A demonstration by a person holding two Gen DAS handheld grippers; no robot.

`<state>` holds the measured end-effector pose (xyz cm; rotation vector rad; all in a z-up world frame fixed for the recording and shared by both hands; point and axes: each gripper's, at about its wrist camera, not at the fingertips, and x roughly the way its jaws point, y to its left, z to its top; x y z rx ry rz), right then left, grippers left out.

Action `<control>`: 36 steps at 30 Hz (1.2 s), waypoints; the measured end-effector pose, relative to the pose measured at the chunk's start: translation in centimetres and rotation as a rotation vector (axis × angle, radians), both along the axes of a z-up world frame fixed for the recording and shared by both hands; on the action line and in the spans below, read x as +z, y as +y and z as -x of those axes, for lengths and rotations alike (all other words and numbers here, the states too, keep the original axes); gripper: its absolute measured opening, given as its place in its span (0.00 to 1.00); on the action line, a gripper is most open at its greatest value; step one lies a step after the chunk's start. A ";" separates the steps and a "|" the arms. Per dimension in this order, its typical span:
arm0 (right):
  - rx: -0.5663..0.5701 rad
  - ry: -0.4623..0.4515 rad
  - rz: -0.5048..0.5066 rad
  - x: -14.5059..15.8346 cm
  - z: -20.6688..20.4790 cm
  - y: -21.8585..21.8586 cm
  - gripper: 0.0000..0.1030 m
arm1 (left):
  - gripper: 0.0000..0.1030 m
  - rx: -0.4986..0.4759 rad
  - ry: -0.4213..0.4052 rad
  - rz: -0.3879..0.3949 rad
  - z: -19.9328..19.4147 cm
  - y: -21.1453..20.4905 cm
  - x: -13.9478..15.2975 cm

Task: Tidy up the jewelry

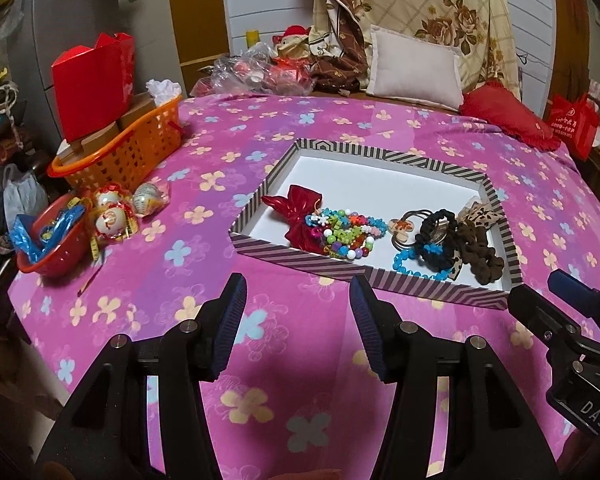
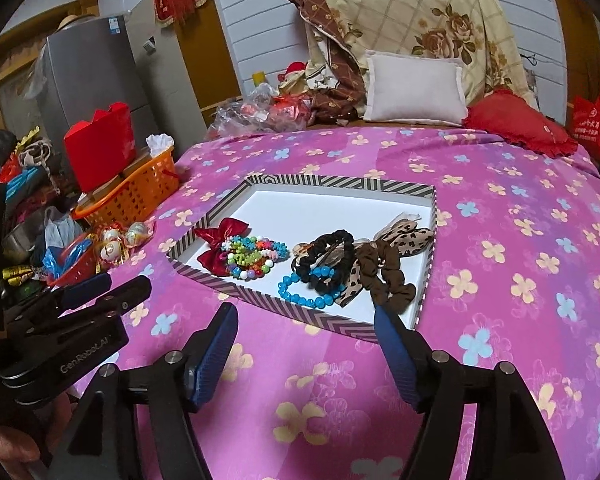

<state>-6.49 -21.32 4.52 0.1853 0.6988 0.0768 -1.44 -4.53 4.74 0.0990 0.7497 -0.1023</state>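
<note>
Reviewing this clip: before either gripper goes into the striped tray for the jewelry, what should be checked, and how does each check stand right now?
1. Left gripper open and holding nothing: ok.
2. Right gripper open and holding nothing: ok.
3. Tray flat on the bedspread, both grippers short of its near rim: ok.
4. Items separate enough for a clean single pick: not ok. The blue bracelet passes under the black scrunchie, and the beaded bracelets lie against the red bow.
5. Brown scrunchie free of the leopard bow: cannot tell, they overlap.
6. Free tray floor for sorting: ok, the far half is bare.
</note>
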 end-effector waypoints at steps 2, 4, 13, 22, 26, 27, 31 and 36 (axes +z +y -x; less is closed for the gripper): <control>-0.004 0.001 0.003 0.0 0.2 0.0 0.69 | 0.52 0.003 -0.005 -0.001 0.3 0.0 0.1; -0.006 0.002 0.004 0.1 0.4 0.0 0.69 | 0.52 0.005 -0.009 0.001 0.6 0.1 0.3; -0.004 0.001 0.008 0.3 0.9 0.1 0.70 | 0.52 0.009 -0.022 -0.004 1.4 0.2 0.6; -0.011 0.022 0.004 0.2 0.9 0.1 0.72 | 0.52 0.007 -0.038 -0.019 1.7 0.2 0.8; -0.009 0.026 0.006 0.0 0.6 0.1 0.72 | 0.52 0.011 -0.029 -0.017 1.5 0.3 0.6; -0.009 0.027 0.005 0.0 0.6 0.1 0.72 | 0.52 0.011 -0.027 -0.017 1.4 0.3 0.5; -0.005 0.035 0.003 -0.3 0.3 0.1 0.72 | 0.52 0.011 -0.027 -0.018 1.3 0.3 0.4; -0.004 0.038 0.004 -0.5 0.1 0.2 0.72 | 0.52 0.011 -0.026 -0.018 1.3 0.3 0.4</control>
